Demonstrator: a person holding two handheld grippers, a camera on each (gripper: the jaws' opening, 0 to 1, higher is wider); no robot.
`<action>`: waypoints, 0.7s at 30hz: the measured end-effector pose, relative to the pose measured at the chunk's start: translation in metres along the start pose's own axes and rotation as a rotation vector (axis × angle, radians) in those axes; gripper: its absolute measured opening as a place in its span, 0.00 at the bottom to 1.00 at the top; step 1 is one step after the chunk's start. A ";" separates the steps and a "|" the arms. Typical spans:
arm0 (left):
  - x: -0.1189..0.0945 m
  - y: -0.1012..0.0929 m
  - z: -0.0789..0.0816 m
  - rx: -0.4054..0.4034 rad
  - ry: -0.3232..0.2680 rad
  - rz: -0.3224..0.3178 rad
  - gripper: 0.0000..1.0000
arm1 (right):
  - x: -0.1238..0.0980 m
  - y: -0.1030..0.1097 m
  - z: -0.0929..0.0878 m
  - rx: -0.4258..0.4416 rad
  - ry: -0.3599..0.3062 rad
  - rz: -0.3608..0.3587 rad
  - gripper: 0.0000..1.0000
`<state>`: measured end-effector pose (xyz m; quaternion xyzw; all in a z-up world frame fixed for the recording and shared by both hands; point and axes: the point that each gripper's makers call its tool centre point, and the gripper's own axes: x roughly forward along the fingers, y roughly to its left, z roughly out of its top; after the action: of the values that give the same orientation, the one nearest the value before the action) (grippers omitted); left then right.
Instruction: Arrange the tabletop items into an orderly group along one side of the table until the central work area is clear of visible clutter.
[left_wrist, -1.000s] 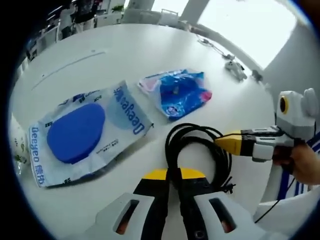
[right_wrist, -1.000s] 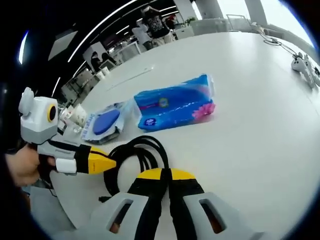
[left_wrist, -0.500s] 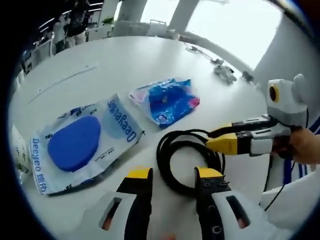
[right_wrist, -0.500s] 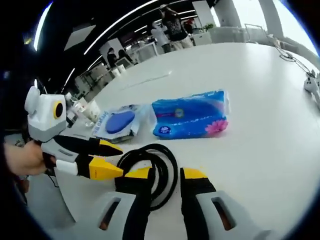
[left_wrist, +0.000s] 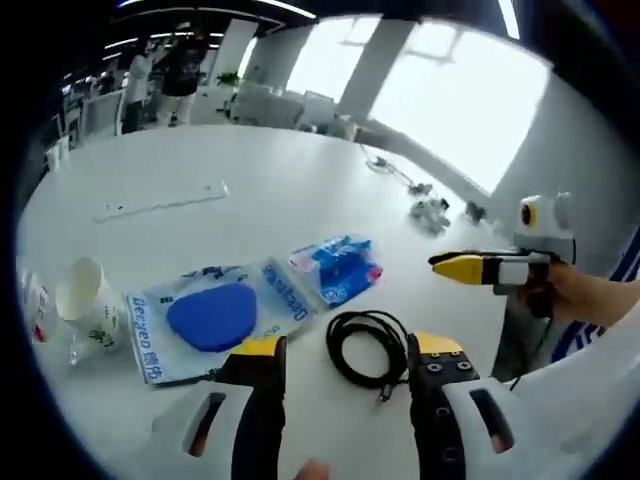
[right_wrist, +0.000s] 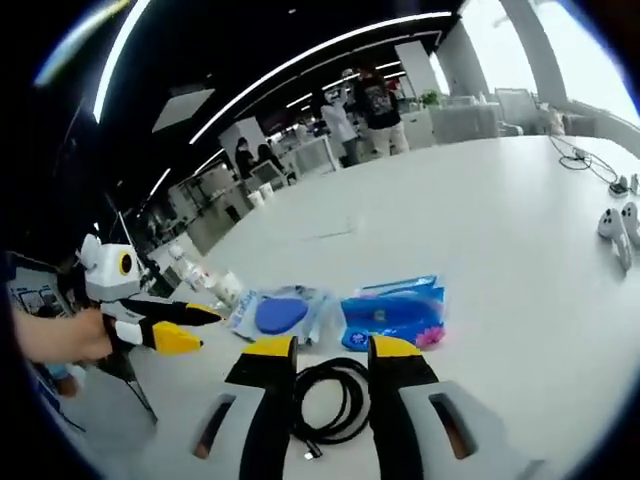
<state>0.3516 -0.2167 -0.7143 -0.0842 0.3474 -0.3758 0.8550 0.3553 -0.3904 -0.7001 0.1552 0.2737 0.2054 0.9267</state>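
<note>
A coiled black cable (left_wrist: 368, 347) lies flat on the white table (left_wrist: 250, 170), just beyond my left gripper (left_wrist: 347, 348), which is open and holds nothing. Past the coil lie a blue tissue pack (left_wrist: 338, 268) and a clear bag with a blue pad (left_wrist: 215, 315), side by side. My right gripper (left_wrist: 462, 268) hovers at the right, held by a hand. In the right gripper view the cable (right_wrist: 330, 400) sits between and under the open jaws of my right gripper (right_wrist: 330, 348). The tissue pack (right_wrist: 390, 312) and pad bag (right_wrist: 280, 313) lie beyond. My left gripper (right_wrist: 185, 327) stands open at the left.
A paper cup (left_wrist: 85, 295) and small packets stand at the table's left edge beside the pad bag. A long thin strip (left_wrist: 165, 202) lies farther out. White devices (left_wrist: 430, 208) and a thin cord rest at the far right. People stand among desks behind.
Both grippers were shut on the cable a second ago; they have opened, let it go and drawn back up. The coil now rests loose on the table.
</note>
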 end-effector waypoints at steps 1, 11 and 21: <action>-0.008 0.001 0.003 0.004 -0.011 0.001 0.45 | -0.006 0.002 0.006 0.009 -0.022 -0.004 0.26; -0.113 0.020 0.023 -0.009 -0.179 0.084 0.54 | -0.075 0.014 0.038 0.081 -0.191 -0.064 0.34; -0.187 0.046 -0.013 -0.004 -0.174 0.186 0.79 | -0.113 0.034 0.002 0.013 -0.161 -0.101 0.63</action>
<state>0.2811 -0.0514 -0.6431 -0.0854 0.2791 -0.2854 0.9129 0.2601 -0.4138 -0.6352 0.1631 0.2073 0.1435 0.9538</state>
